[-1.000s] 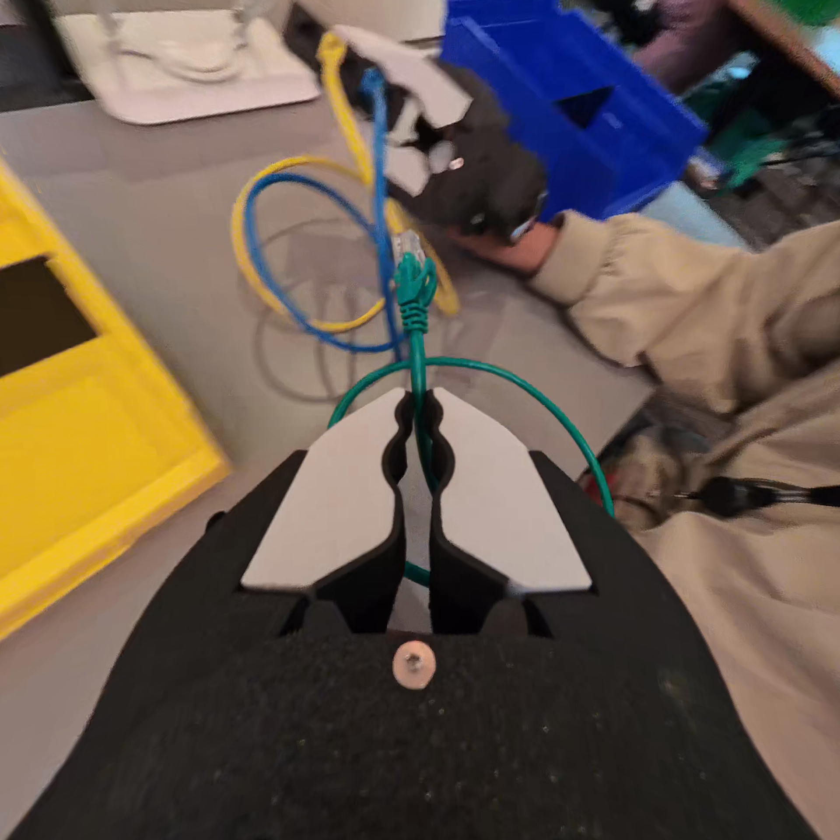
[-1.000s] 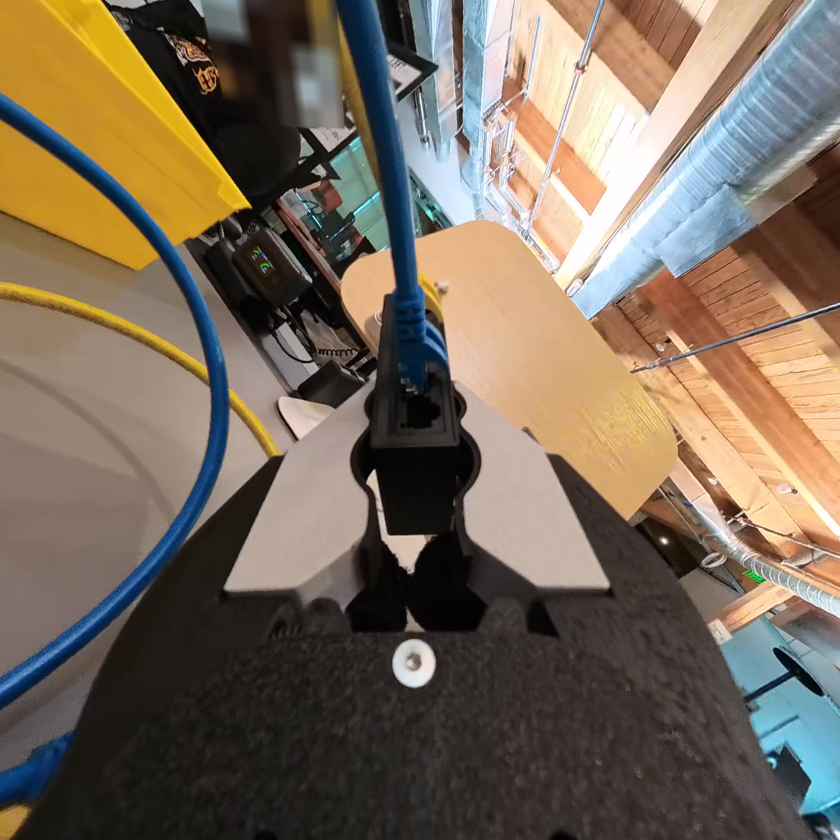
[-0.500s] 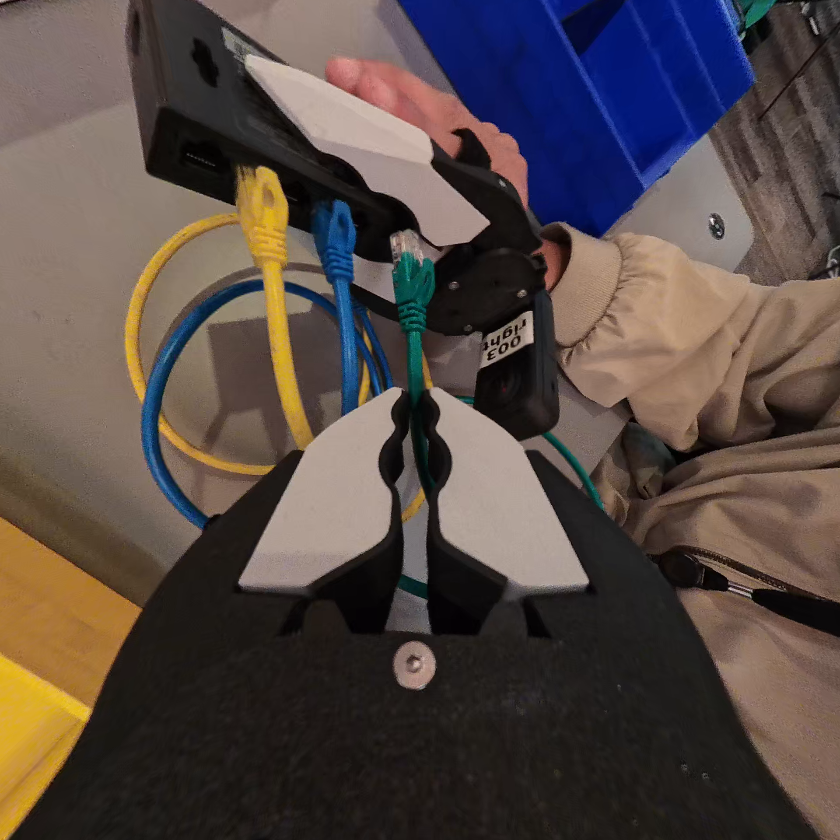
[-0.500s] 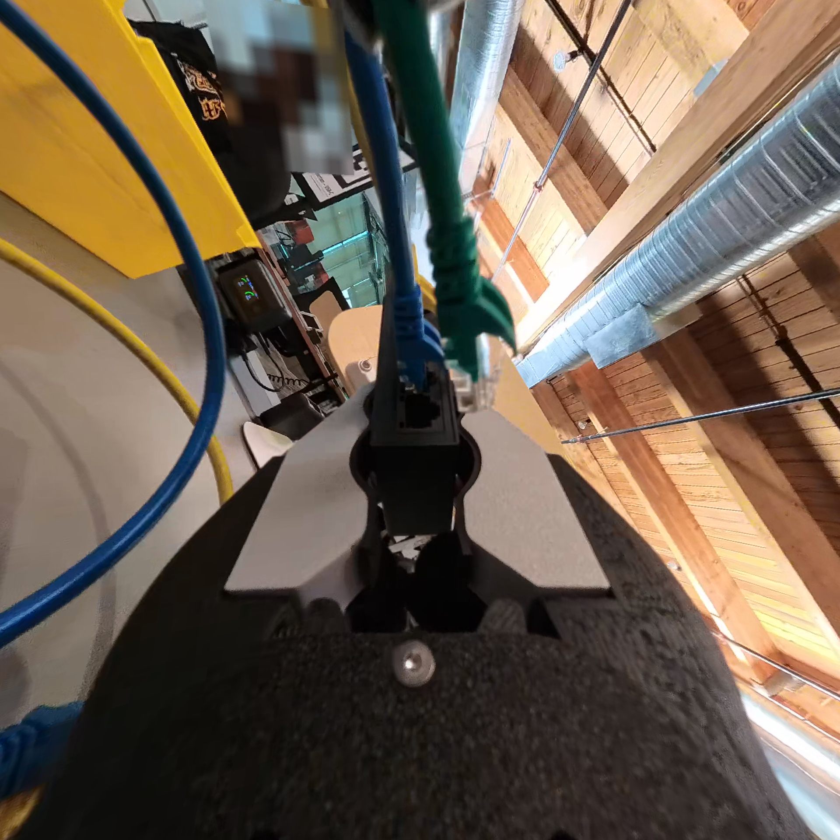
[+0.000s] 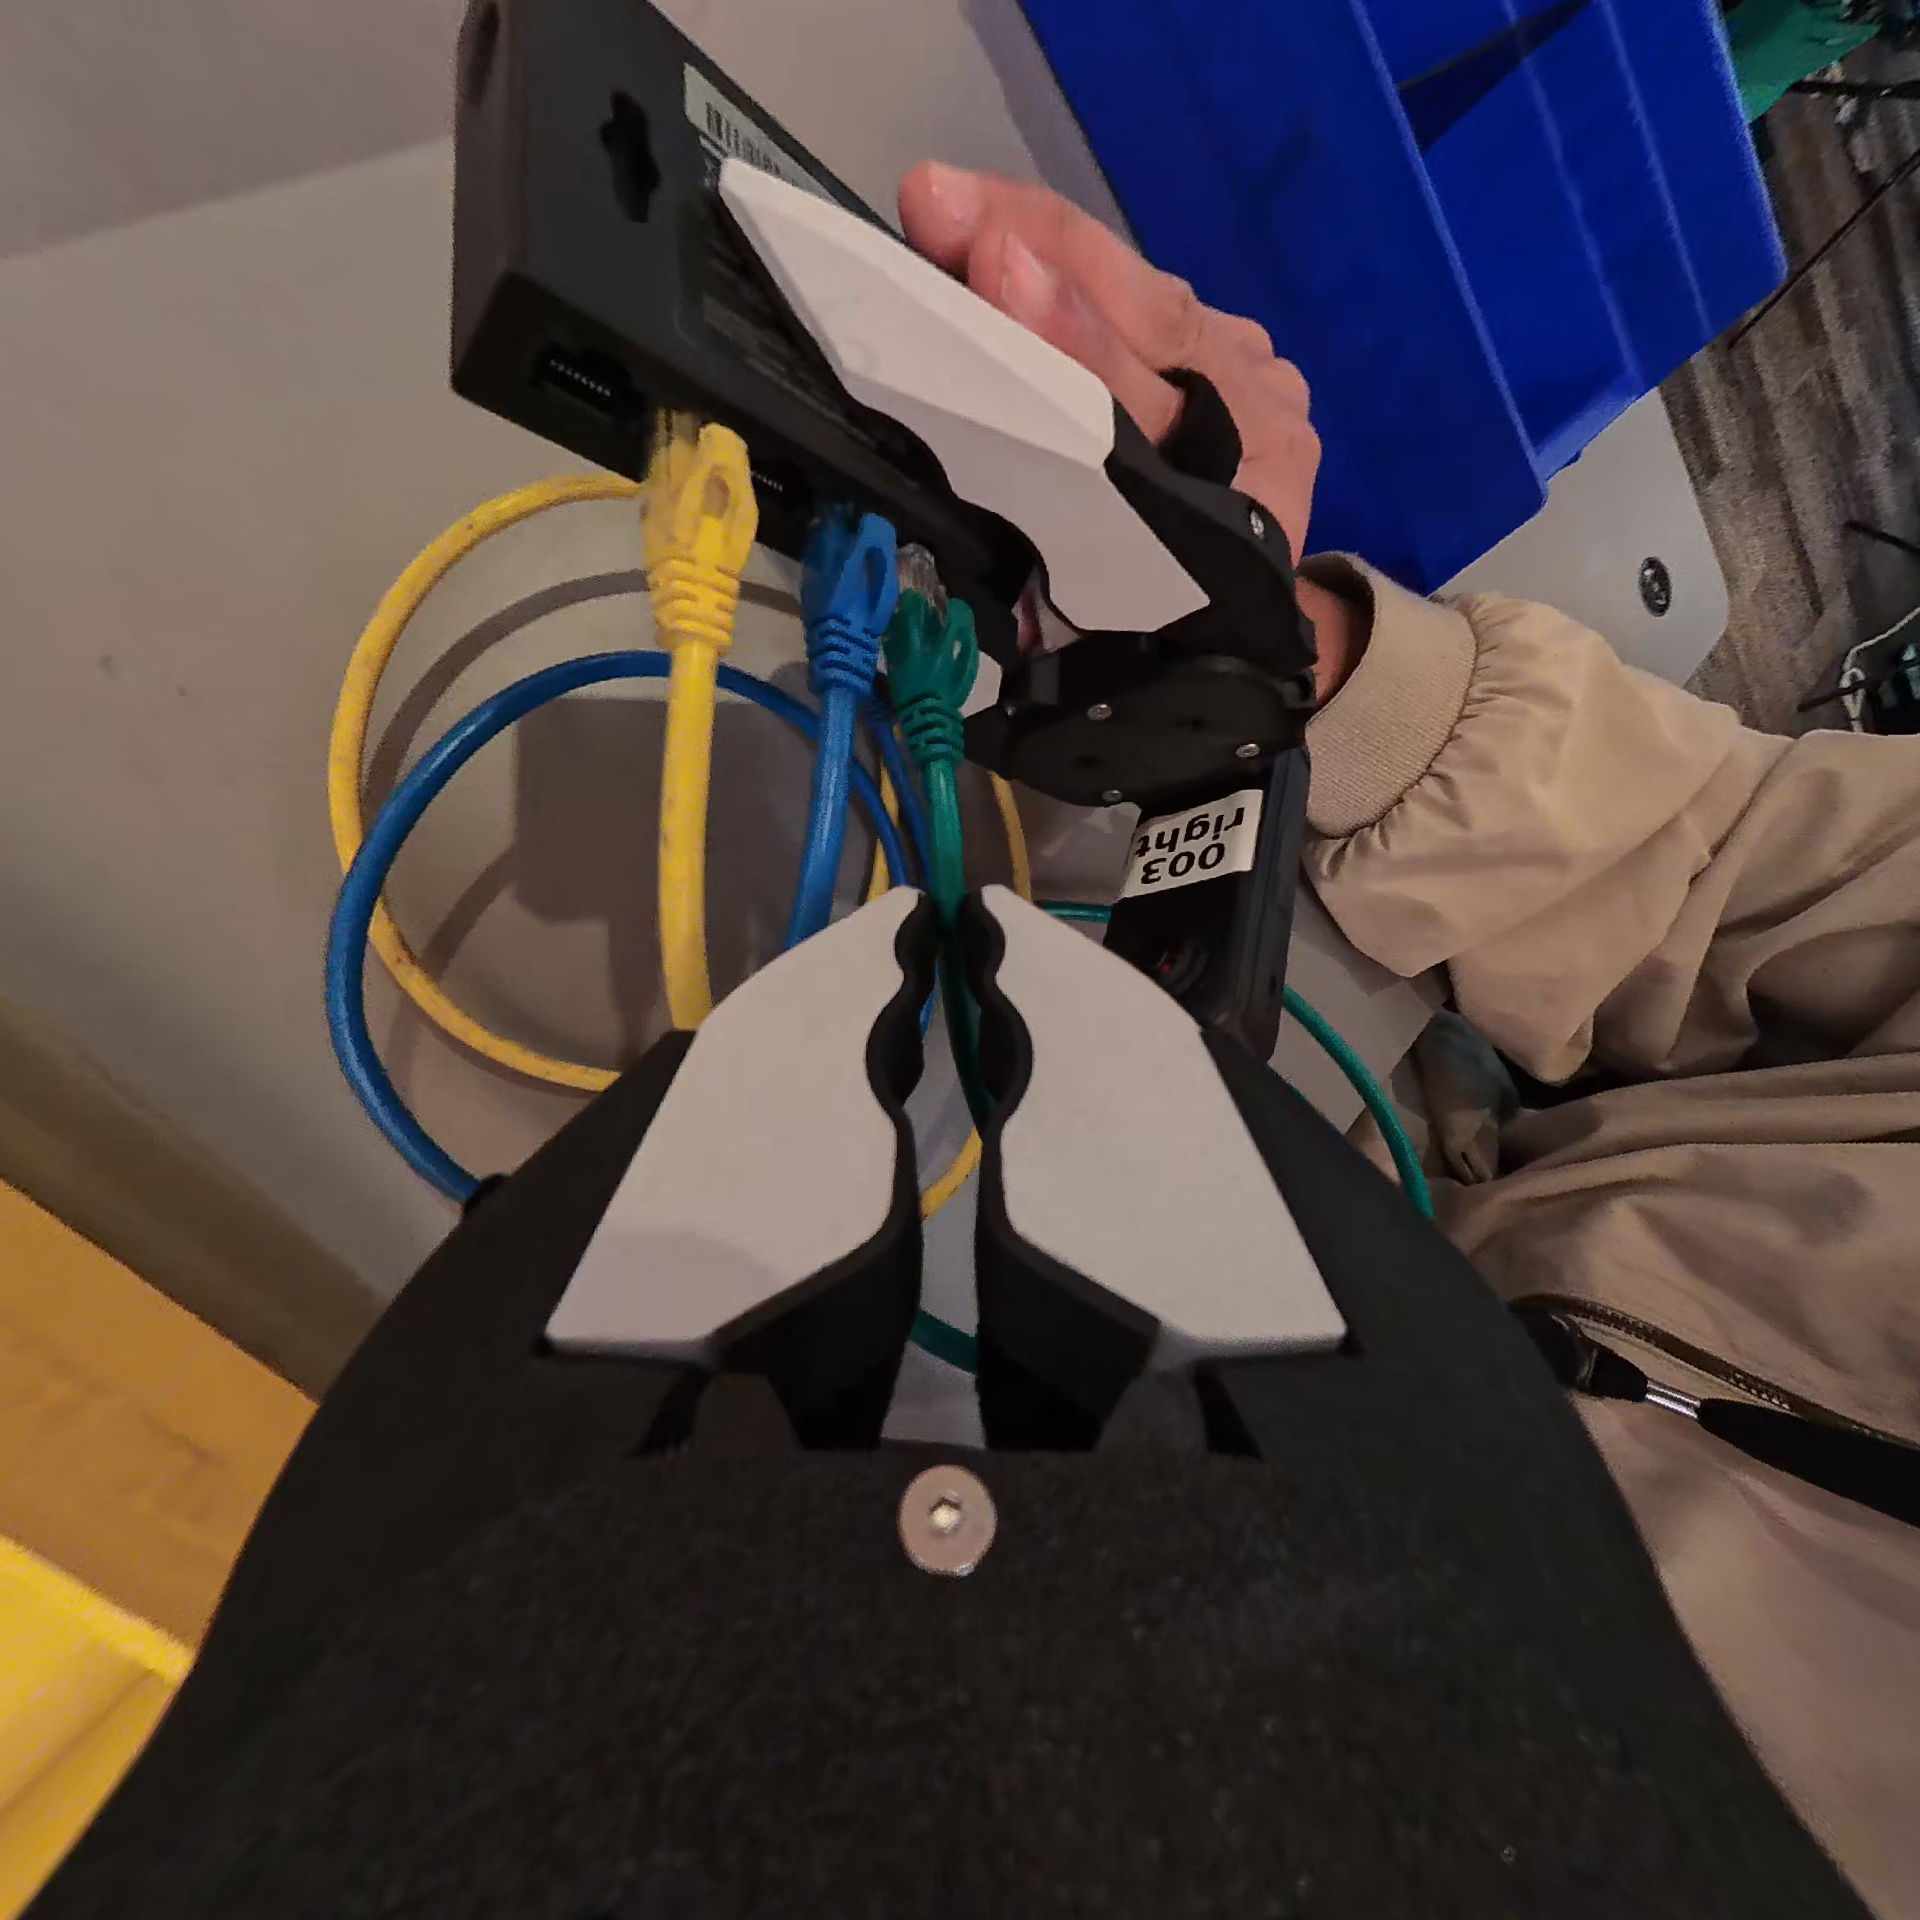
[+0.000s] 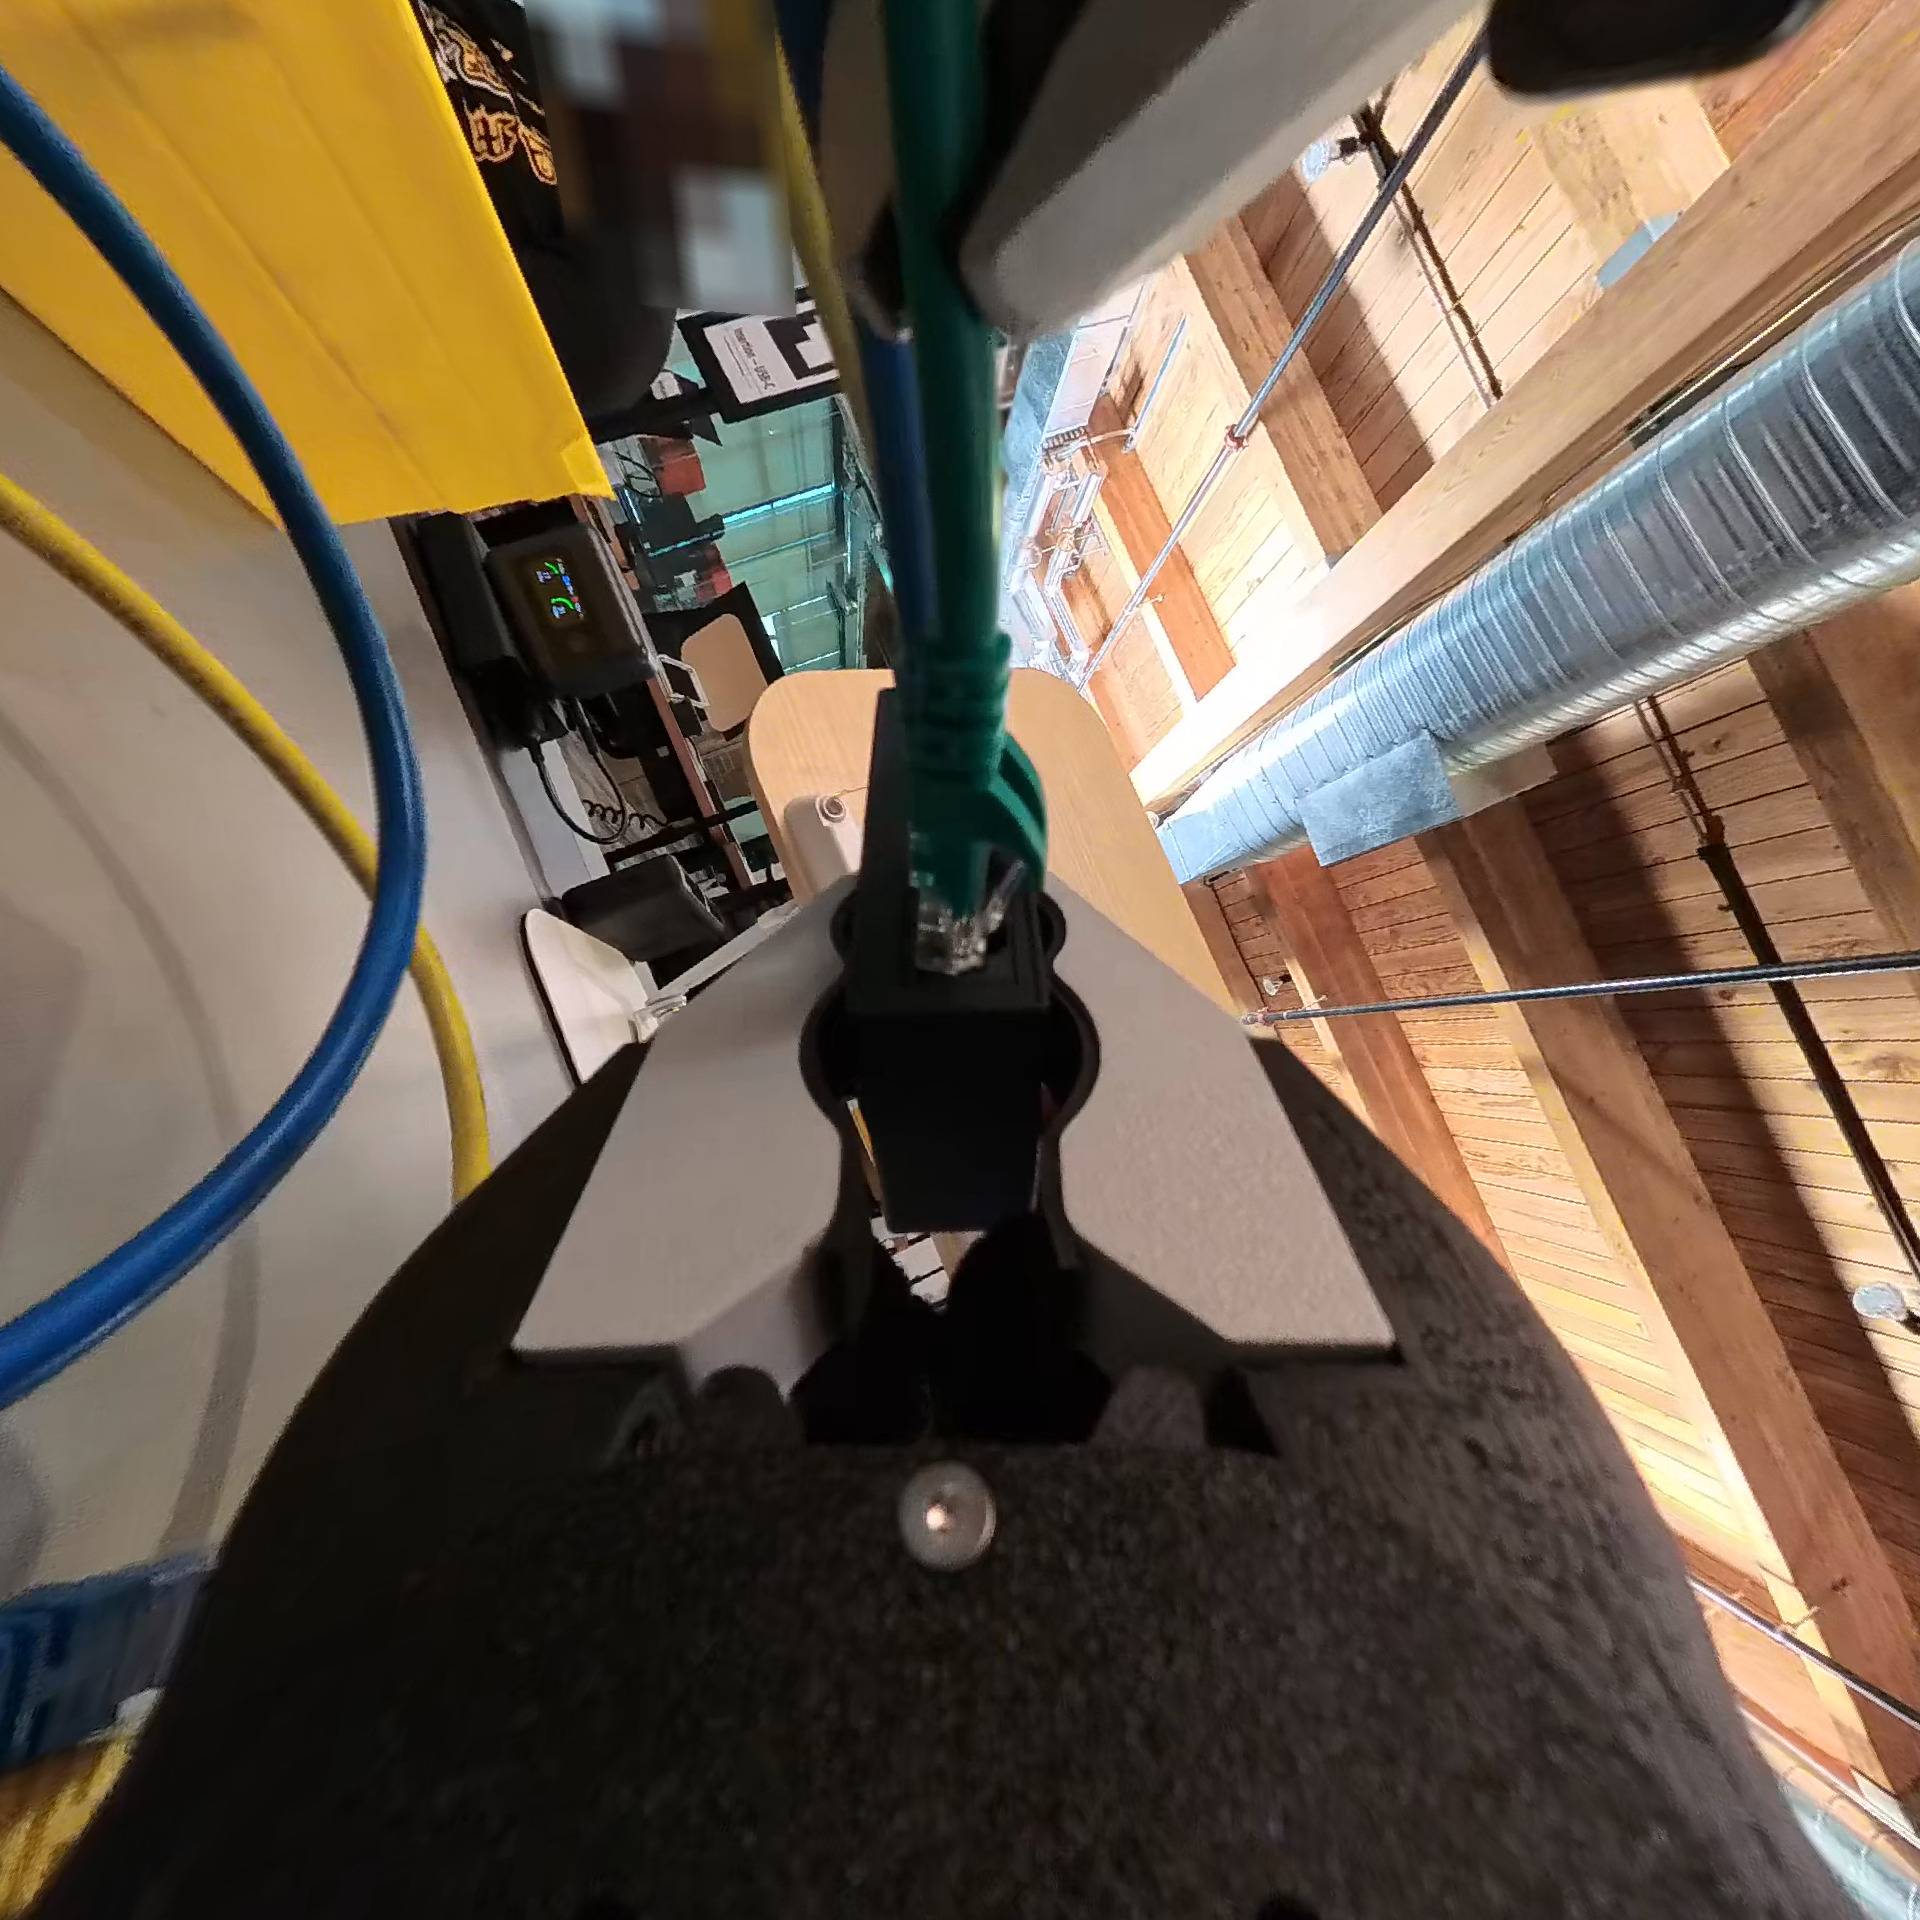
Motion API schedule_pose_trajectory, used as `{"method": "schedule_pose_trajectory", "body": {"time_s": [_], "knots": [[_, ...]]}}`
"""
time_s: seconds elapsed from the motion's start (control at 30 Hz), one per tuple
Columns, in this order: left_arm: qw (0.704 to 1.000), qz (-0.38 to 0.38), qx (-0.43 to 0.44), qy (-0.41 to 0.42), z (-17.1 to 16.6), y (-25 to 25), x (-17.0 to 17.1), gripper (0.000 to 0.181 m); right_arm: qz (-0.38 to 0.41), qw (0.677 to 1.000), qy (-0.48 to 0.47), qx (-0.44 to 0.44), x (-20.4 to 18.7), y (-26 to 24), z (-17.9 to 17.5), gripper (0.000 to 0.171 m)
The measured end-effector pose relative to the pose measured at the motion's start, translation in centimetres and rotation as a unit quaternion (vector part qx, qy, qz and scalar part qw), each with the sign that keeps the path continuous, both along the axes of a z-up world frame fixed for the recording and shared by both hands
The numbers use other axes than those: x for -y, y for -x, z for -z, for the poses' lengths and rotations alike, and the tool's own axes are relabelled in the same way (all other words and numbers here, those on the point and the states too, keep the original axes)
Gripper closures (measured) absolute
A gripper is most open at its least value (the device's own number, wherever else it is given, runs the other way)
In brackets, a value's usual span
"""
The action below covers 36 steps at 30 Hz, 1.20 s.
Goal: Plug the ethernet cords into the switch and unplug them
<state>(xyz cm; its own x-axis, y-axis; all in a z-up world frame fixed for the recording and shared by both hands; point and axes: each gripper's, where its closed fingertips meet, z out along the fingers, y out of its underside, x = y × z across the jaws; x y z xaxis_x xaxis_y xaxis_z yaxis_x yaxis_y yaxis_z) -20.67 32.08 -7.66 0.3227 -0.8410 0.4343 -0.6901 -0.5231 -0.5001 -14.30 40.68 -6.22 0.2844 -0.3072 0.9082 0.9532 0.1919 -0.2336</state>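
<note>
Crowding green plug (image 5: 928, 655): blue plug (image 5: 847, 592), right gripper (image 5: 997, 436).

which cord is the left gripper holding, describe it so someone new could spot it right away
Find the black switch held up off the grey table by the right gripper. Three cords hang from its port edge: yellow cord, blue cord, green cord. The left gripper pinches the green one, nearest the right gripper, its clear plug just at a port.

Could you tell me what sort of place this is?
Probably a workshop or lab in a converted industrial building: exposed timber ceiling with a metal duct, plastic parts bins, and equipment shelves behind.
</note>
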Motion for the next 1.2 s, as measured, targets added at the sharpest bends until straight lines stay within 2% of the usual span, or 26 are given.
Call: {"method": "schedule_pose_trajectory", "body": {"time_s": [0.27, 0.57, 1.2], "knots": [[0.998, -0.002, 0.057, 0.007, -0.5, -0.4, -0.2, 0.177, 0.000, 1.000, 0.015, -0.018, -0.3, -0.3, 0.2, 0.145], [0.994, -0.039, 0.103, 0.014, -0.2, -0.5, -0.7, 0.177, 0.001, 0.999, 0.035, -0.019, -0.7, -0.3, 0.9, 0.145], [0.990, -0.054, 0.127, 0.040, 0.3, -0.6, -0.4, 0.177, 0.003, 0.999, 0.047, -0.013, -1.0, -0.2, 1.5, 0.145]]}}
